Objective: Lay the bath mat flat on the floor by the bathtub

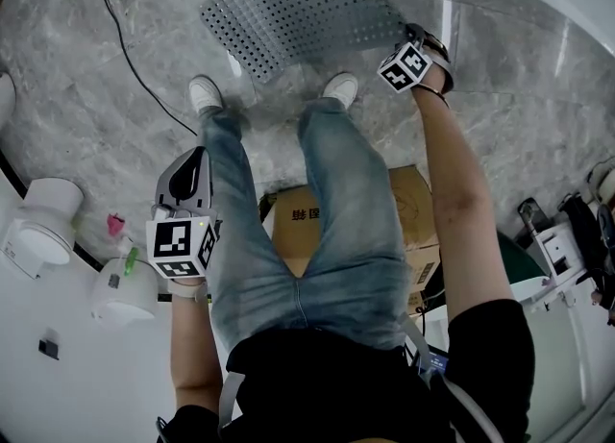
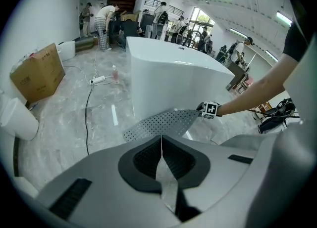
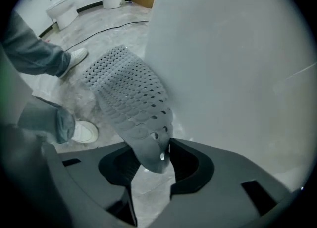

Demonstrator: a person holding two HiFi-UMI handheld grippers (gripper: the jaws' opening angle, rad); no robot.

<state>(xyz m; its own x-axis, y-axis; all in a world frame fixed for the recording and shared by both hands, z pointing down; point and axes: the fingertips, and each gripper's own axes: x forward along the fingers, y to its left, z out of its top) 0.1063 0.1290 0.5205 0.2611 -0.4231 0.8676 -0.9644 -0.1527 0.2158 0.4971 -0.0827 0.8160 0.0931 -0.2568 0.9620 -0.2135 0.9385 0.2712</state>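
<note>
Marble floor (image 1: 77, 95): R arm (image 1: 454, 177) outstretched to mat (image 1: 298, 18).

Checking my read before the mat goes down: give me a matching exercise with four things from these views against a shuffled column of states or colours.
Things:
1 left gripper
2 right gripper
3 bath mat
4 cardboard box

States or colours:
A grey, full of holes
B jaws apart, the mat's end between them
C brown
D jaws together, nothing between them

Pairs: 1-D; 2-B; 3-A; 4-C
</note>
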